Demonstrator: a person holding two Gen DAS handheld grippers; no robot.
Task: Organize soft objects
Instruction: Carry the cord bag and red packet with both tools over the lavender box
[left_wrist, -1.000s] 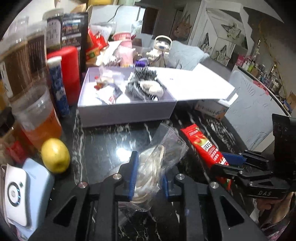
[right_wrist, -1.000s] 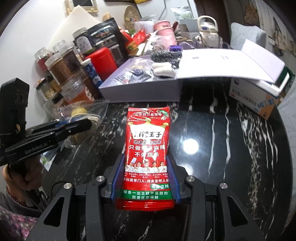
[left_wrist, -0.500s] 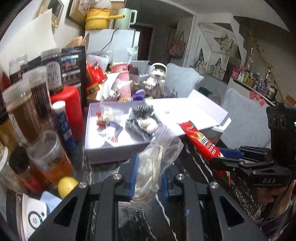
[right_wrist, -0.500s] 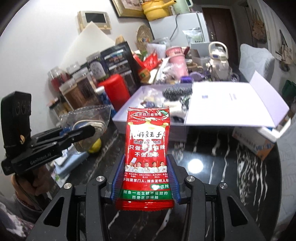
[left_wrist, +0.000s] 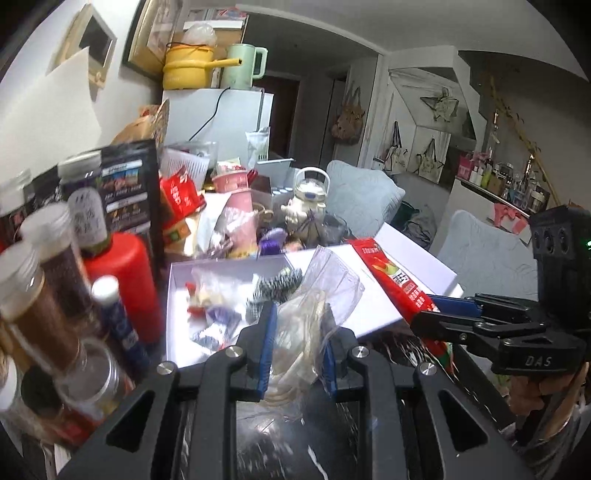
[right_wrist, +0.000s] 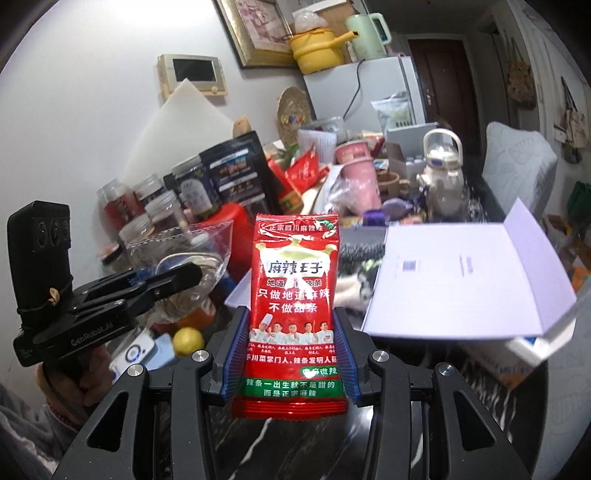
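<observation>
My left gripper (left_wrist: 297, 325) is shut on a clear plastic bag (left_wrist: 317, 291) with a coiled pale cable inside, lifted off the black marble table. My right gripper (right_wrist: 291, 354) is shut on a red snack packet (right_wrist: 293, 295) printed with white characters, held upright above the table. In the left wrist view the right gripper (left_wrist: 439, 306) shows at the right with the packet (left_wrist: 391, 280) slanting up from it. The left gripper (right_wrist: 177, 275) and its bag (right_wrist: 192, 254) appear at the left of the right wrist view. An open white box (left_wrist: 173, 295) holding small items and a striped fuzzy thing lies just beyond both.
Jars, a red bottle (left_wrist: 125, 273) and a blue tube (left_wrist: 118, 317) crowd the left side. The box's lid (right_wrist: 461, 280) lies open to the right. A lemon (right_wrist: 188, 341) and a white device sit on the table below the left gripper. Cluttered cups and a kettle stand behind.
Both grippers have risen off the table with their loads, the bag and the red packet, and tilted up, so the box now sits lower and nearer in both views.
</observation>
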